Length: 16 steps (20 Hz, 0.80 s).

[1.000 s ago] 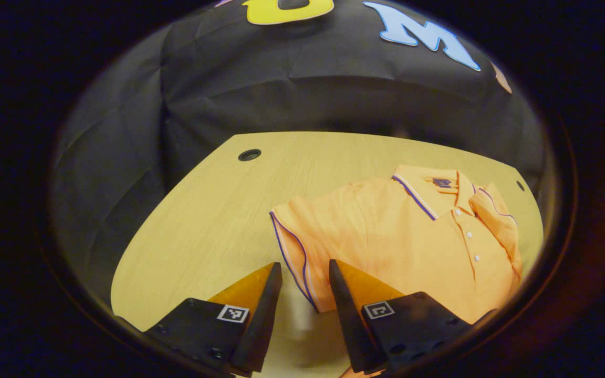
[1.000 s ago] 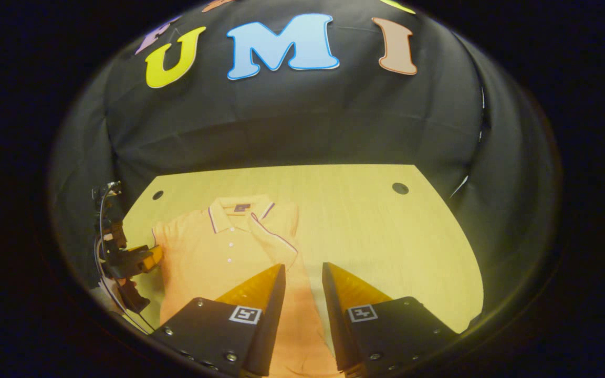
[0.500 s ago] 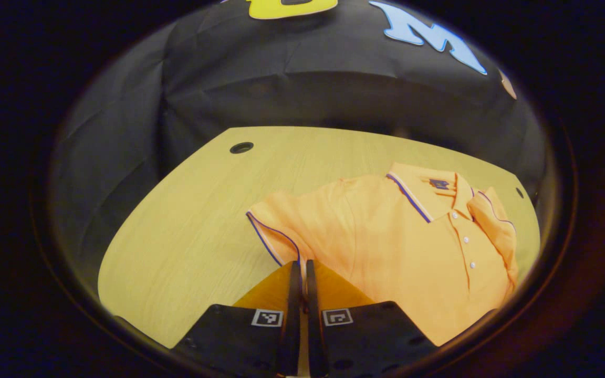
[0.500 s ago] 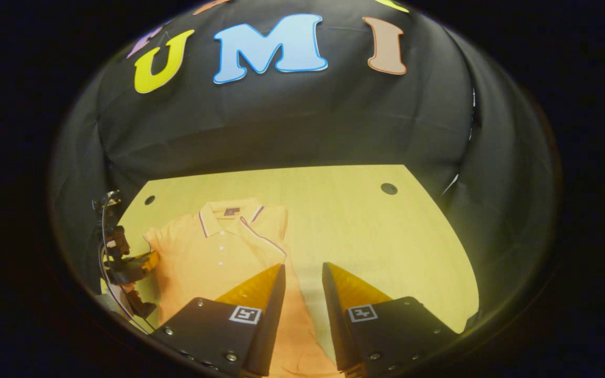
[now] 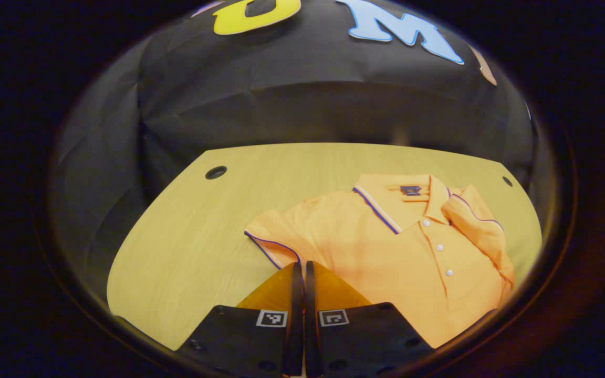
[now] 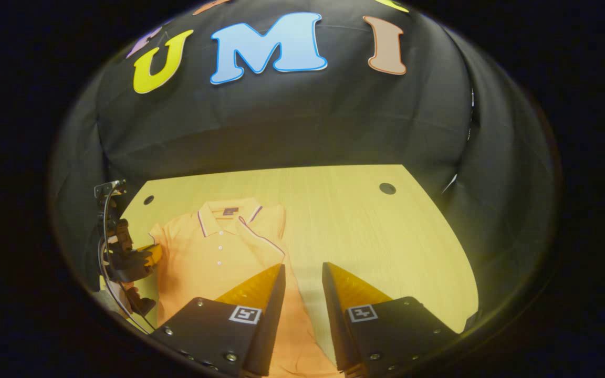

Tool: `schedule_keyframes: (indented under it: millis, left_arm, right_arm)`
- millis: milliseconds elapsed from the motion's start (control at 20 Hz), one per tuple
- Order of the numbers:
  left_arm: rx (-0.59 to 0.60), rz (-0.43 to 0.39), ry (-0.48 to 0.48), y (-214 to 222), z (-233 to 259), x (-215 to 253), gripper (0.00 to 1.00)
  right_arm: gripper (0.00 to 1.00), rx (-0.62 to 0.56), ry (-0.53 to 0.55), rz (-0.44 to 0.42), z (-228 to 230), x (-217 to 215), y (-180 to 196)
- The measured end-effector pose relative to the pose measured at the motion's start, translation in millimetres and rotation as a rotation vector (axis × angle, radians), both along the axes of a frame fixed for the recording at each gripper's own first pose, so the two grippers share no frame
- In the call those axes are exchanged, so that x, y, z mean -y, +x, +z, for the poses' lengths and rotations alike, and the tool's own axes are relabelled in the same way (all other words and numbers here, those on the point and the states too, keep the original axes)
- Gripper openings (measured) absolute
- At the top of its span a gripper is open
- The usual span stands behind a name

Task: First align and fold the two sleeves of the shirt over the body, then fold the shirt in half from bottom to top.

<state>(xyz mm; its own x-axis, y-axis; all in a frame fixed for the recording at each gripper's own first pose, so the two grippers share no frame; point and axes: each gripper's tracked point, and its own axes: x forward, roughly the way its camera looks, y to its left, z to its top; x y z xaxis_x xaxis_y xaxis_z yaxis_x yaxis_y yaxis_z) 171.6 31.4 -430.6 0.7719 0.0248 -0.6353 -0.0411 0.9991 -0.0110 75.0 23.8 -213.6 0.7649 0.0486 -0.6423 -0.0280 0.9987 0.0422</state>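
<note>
While the orange polo shirt [image 5: 386,252] lies face up on the wooden table [image 5: 187,247], the left tool [image 5: 299,270] has its two fingers pressed together at the trimmed cuff of the shirt's near sleeve [image 5: 273,239]. The cuff edge runs into the tips, so the tool appears to pinch the sleeve hem. That sleeve is spread out sideways on the table. The far sleeve [image 5: 478,228] is already folded across the chest, beside the button placket. The collar [image 5: 402,197] points toward the black cloth wall.

In the right gripper view, the right tool [image 6: 303,273] is partly open, with a clear gap between its fingers, and holds nothing. It hangs over the lower right part of the shirt [image 6: 218,257], whose fabric shows between and under the fingers. Whether the tips touch the cloth cannot be told. At the left edge of that view, the left tool [image 6: 147,255] sits at the shirt's outspread sleeve. Round holes [image 6: 387,188] mark the table's far corners.
</note>
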Motion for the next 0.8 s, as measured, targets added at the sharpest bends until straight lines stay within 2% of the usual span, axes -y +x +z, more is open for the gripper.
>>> schedule_keyframes:
  millis: [350,550,700,750,800]
  left_arm:
    - [0.036,-0.183,-0.041,9,21,92,0.08]
    - [0.019,-0.234,-0.049,6,18,113,0.08]
    - [0.007,-0.222,-0.061,3,16,108,0.32]
    - [0.006,-0.214,-0.063,1,18,105,0.32]
    - [0.006,-0.205,-0.064,-2,20,100,0.38]
  right_arm:
    - [0.45,-0.007,0.01,-0.02,-2,3,-3]
    - [0.43,-0.02,0.016,-0.031,-7,11,-13]
    - [0.43,-0.029,0.027,-0.035,-10,13,-17]
    - [0.43,-0.033,0.031,-0.035,-12,14,-18]
    - [0.45,-0.038,0.037,-0.034,-16,13,-21]
